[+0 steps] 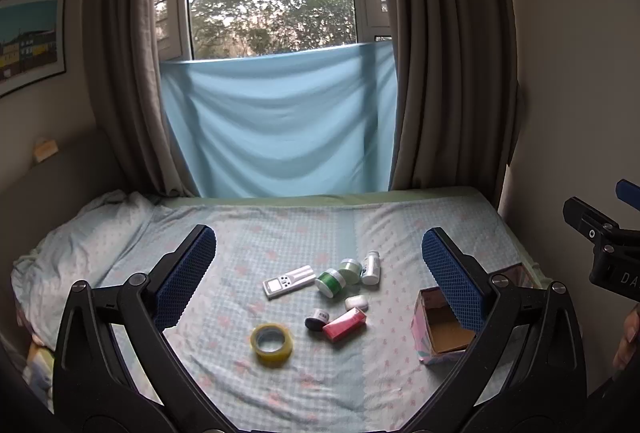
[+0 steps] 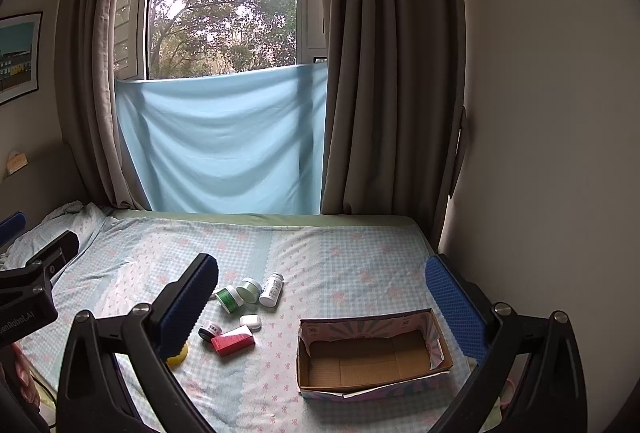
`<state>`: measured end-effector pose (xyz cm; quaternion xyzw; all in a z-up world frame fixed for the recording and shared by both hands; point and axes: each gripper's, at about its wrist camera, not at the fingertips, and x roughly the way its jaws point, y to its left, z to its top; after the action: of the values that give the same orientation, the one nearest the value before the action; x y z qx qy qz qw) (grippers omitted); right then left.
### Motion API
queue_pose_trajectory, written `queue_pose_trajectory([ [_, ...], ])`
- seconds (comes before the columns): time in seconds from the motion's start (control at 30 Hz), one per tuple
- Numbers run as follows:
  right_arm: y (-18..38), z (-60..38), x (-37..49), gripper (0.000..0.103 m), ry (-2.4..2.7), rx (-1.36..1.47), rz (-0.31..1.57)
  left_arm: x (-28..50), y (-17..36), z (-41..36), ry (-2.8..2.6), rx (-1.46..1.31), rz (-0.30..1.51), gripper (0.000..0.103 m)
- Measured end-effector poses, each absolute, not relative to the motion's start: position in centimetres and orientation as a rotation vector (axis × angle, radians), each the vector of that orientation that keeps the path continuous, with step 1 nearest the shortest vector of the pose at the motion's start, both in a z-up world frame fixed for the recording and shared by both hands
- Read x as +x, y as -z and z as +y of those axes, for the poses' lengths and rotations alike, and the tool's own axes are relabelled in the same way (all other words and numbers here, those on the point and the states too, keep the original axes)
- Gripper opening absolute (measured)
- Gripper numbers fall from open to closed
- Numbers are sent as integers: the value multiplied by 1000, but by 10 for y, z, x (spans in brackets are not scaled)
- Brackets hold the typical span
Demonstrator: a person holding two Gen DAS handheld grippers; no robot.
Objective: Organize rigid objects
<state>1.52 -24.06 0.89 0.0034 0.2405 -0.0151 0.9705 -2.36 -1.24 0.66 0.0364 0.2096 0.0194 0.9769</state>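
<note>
Your left gripper (image 1: 320, 265) and right gripper (image 2: 322, 293) both hang spread wide and empty above the bed (image 2: 360, 253). Under the left lies the clutter — tape (image 1: 271, 345), red box (image 1: 344, 324), remote (image 1: 289, 281), green jars (image 1: 331, 282), white bottle (image 1: 371, 267) — bunched close together. The open carton (image 2: 372, 353) sits well apart, under the right.

Bed (image 2: 360, 253) w/ checked sheet: tape roll (image 1: 271, 345), red box (image 1: 344, 324), jars (image 1: 331, 282), bottle (image 1: 371, 267), open carton (image 2: 372, 353).
</note>
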Motion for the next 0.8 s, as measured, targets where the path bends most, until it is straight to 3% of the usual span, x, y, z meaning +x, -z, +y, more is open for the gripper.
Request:
queue_pose_trajectory([
  [0.8,-13,-243,23,103,6,0,519,-17,3,-5,-45,38,493,102],
])
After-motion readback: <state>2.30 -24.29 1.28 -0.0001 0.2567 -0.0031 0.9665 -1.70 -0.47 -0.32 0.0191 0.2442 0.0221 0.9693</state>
